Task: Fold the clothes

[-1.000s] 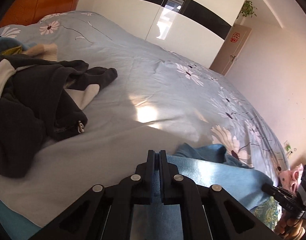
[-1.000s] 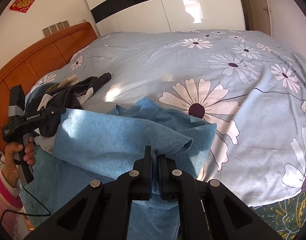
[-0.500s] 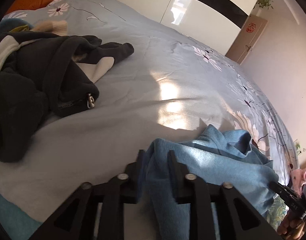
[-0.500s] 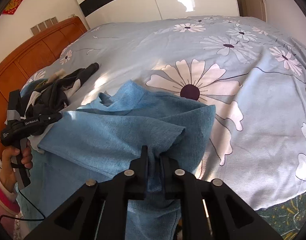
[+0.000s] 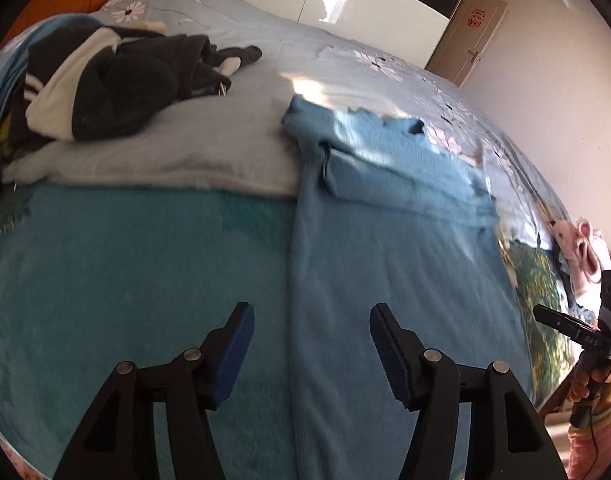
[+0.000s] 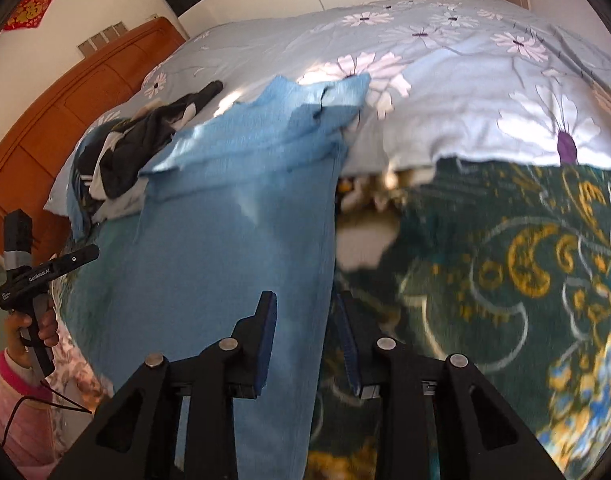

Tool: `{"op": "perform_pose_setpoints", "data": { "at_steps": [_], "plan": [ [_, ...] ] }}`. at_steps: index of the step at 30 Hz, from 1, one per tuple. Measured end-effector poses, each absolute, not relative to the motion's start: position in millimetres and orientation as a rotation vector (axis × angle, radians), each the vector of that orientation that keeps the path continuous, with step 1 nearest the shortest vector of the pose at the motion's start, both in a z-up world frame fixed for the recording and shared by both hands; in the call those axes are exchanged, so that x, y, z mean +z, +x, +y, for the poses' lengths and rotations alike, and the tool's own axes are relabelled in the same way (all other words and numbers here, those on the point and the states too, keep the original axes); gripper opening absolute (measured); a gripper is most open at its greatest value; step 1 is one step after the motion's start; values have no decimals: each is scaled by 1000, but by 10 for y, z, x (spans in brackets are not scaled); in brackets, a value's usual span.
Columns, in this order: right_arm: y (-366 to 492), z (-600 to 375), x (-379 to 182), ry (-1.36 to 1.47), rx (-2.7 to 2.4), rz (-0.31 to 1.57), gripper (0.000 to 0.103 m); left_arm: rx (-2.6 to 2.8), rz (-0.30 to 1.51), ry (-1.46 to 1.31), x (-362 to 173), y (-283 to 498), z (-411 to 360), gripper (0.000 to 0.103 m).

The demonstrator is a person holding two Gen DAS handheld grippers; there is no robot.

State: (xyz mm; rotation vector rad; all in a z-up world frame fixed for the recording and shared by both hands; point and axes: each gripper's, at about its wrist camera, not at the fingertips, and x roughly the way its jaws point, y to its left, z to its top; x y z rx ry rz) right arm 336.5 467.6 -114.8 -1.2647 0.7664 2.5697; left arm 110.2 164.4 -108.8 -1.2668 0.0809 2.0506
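I am holding the left gripper (image 5: 309,330) with its fingers spread wide and nothing between them; the long edge of the blue garment (image 5: 393,280) is running down just beyond the gap. The right gripper (image 6: 305,324) is standing with its fingers parted more narrowly, also empty as far as I can judge, with the garment's other long edge hanging right in front of the opening. Motion blur is softening that view, so I cannot tell whether cloth is brushing a pad.

The blue garment is lying with its upper part folded over on the bed (image 5: 233,148) and its lower length draping down over the bed's front edge. It is looking like a soft, light knit, limp and a little clingy, so I am expecting it to sag and crease rather than hold a line. I would be taking it at the two lower corners or along the side hems, pinching a doubled edge so it does not slip out.

A dark jacket (image 5: 117,80) with white panels is sitting crumpled well apart, toward the wooden headboard (image 6: 57,120). The floral duvet (image 6: 485,80) is covering the bed, with a teal blanket (image 5: 125,280) and a patterned green one (image 6: 505,280) hanging below. A glossy wardrobe (image 5: 377,4) is filling the far wall.
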Motion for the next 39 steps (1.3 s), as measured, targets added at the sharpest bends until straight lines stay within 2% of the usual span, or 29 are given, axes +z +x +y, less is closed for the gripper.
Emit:
{"op": "perform_pose_setpoints", "data": {
  "at_steps": [8,17,22,24,25,26,27,28,31,33,39],
  "plan": [
    [3914,4336,-1461,-1298,2550,893,32,1934,-45,-1356,-1415,1705,1341,64],
    [4137,4214,-1579,-1291,2622,1083,33,1807,-355,-1397,-1559,1798,1148,63],
    [4152,4271,-1627,-1254,2637,1188,33,1785,-424,-1408,-1596,1781,1116,59],
    [4143,4300,-1646,-1225,2635,1251,28,1761,-490,-1420,-1619,1729,1096,52],
    [4145,4310,-1657,-1211,2636,1280,14,1740,-551,-1430,-1659,1697,1056,48],
    [4147,4321,-1668,-1198,2636,1310,4,1715,-614,-1443,-1713,1659,1009,34],
    [4147,4326,-1674,-1197,2634,1318,4,1702,-656,-1458,-1767,1634,965,16],
    [4152,4329,-1676,-1204,2632,1314,3,1694,-687,-1472,-1817,1614,927,8],
    [4218,4367,-1654,-1218,2636,1327,3,1676,-722,-1455,-1838,1597,859,6],
    [4259,4441,-1632,-1174,2649,1407,3,1640,-774,-1421,-1810,1574,829,6],
    [4176,4647,-1410,-1004,2738,1589,3,1574,-806,-1295,-1361,1345,1044,6]
  ]
}}
